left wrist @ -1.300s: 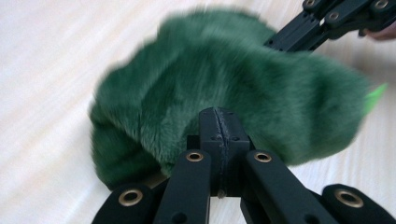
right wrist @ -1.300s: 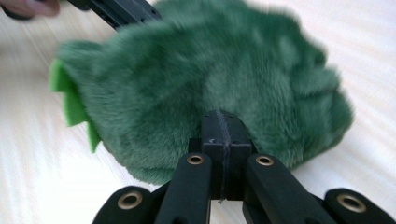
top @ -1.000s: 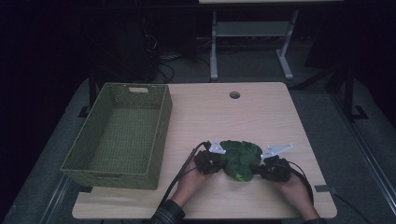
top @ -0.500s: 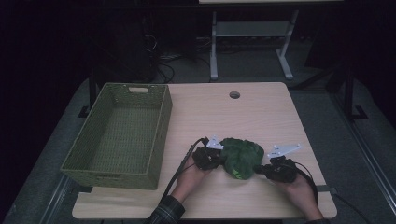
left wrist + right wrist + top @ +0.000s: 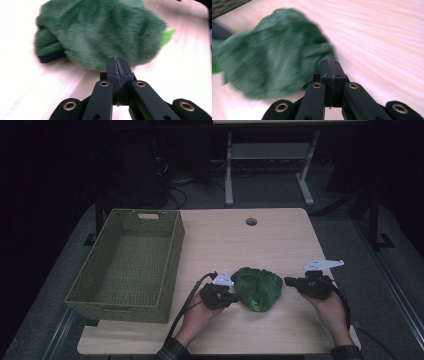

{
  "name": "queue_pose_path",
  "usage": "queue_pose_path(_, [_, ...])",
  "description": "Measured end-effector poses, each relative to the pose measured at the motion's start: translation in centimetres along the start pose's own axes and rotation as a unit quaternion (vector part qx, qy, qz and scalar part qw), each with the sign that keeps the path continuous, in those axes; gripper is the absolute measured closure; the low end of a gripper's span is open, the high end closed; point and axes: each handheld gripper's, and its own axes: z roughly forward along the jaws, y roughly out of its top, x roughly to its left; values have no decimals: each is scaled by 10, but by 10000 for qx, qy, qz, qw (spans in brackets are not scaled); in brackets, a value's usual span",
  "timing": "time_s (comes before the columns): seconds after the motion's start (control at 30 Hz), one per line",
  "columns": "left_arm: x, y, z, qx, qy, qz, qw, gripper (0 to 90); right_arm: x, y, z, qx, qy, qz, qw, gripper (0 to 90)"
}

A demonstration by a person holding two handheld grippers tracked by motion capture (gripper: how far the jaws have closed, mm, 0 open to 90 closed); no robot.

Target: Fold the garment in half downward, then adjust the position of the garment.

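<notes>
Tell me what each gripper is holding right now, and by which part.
Nothing is held. The left gripper and the right gripper both have their fingers pressed shut with nothing between them, and the fuzzy green plush toy lies on the table between them.

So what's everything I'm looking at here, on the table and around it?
Green fuzzy cloth: one, dark green, bunched up on the table between the two grippers.
Woven basket: one, olive green, on the table's left side, nothing in it.
Table: one, light wood, with a round hole near its far edge.
Metal stand: one, pale grey, on the floor behind the table.
Left gripper: one, black, jaws shut, at the cloth's left edge.
Right gripper: one, black, jaws shut, just right of the cloth.
Person's hands: two, coming in from the near edge.
</notes>
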Motion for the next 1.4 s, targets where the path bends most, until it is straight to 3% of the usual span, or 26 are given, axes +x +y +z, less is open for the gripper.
queue_pose_path(0.13, [-10, 1, 6, 36, -95, 77, 9999, 896, -12, 8, 9, -166, -40, 210, 9996, 900])
queue_pose_path(0.4, [-25, 2, 22, 106, -324, 193, 9992, 896, -27, 27, 44, 59, 27, 237, 9997, 900])
queue_pose_path(0.43, [-27, 1, 25, 81, -361, 131, 9992, 896, -28, 27, 47, 37, 39, 240, 9997, 900])
queue_pose_path(0.5, [-29, 1, 30, 123, -452, 182, 9987, 896, -29, 27, 54, 30, 137, 279, 9995, 900])
queue_pose_path(0.6, [-32, 4, 35, 156, -408, 252, 9987, 896, -28, 25, 62, 114, 307, 289, 9990, 900])
queue_pose_path(0.73, [-28, 6, 44, 225, -274, 236, 9991, 896, -25, 24, 68, 216, 576, 239, 9978, 900])
queue_pose_path(0.77, [-26, 7, 45, 316, -217, 352, 9986, 896, -23, 24, 69, 267, 604, 229, 9976, 900])
queue_pose_path(1.0, [-22, 5, 49, 360, -74, 293, 9989, 896, -22, 21, 71, 402, 823, 152, 9957, 900])
queue_pose_path(1.07, [-19, 5, 47, 431, -54, 383, 9983, 896, -22, 20, 71, 439, 843, 155, 9953, 900])
queue_pose_path(1.1, [-19, 4, 48, 384, -46, 296, 9988, 896, -22, 20, 71, 475, 853, 148, 9951, 900])
queue_pose_path(1.4, [-3, 1, 36, 539, 38, 313, 9981, 896, -10, 13, 62, 585, 902, -40, 9942, 900])
